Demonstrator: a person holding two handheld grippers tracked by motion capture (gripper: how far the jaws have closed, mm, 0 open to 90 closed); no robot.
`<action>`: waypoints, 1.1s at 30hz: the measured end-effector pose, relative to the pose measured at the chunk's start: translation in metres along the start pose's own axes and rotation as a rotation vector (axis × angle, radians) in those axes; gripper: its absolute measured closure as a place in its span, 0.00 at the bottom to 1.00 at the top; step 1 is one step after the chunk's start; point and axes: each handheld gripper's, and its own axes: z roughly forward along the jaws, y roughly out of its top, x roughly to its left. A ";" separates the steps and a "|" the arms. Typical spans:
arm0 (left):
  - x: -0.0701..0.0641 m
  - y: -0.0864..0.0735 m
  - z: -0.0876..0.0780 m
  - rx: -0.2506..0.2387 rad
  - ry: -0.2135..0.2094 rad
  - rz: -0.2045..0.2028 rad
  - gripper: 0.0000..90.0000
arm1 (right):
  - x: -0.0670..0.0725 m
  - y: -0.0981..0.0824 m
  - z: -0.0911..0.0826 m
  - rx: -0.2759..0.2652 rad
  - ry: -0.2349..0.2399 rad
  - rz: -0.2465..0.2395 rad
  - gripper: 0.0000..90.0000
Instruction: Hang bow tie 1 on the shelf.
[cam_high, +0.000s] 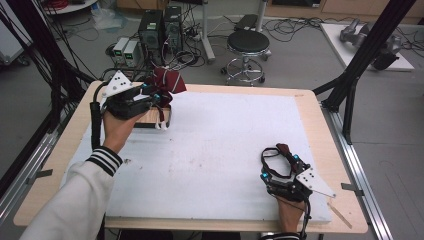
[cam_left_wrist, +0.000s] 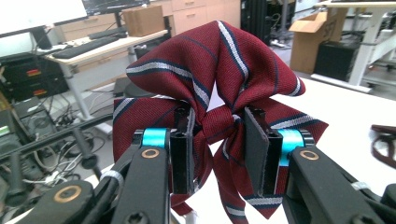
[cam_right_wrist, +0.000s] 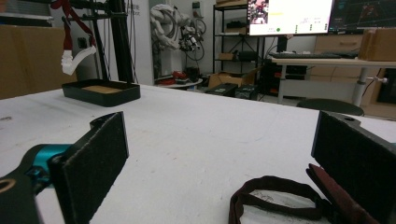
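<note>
A maroon bow tie (cam_left_wrist: 219, 70) with white and navy stripes hangs in the air at the table's far left corner. My left gripper (cam_left_wrist: 219, 149) is shut on its knot, with the wings spread above the jaws. In the high view the bow tie (cam_high: 168, 82) and left gripper (cam_high: 159, 97) sit just over a black tray (cam_high: 150, 121). White strap ends (cam_high: 161, 125) dangle down to the tray. My right gripper (cam_high: 278, 159) rests open on the mat near the front right. A dark red strap loop (cam_right_wrist: 275, 191) lies between its pads (cam_right_wrist: 95, 158), close to the right one.
A white mat (cam_high: 220, 150) covers most of the wooden table (cam_high: 320, 125). The black tray (cam_right_wrist: 100, 93) stands at the far left. Beyond the far edge are a stool (cam_high: 247, 45) and computer towers (cam_high: 160, 30). Black frame struts (cam_high: 355, 75) rise at the right.
</note>
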 end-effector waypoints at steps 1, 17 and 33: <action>0.002 0.000 0.001 0.000 0.002 -0.003 0.73 | 0.000 0.000 0.000 0.000 0.000 0.000 0.03; 0.027 0.012 0.019 0.009 0.057 0.000 0.73 | 0.000 0.000 0.000 -0.002 0.001 0.000 0.03; 0.035 0.031 0.046 0.009 0.088 0.015 0.73 | 0.000 0.000 -0.001 -0.003 0.003 0.010 0.03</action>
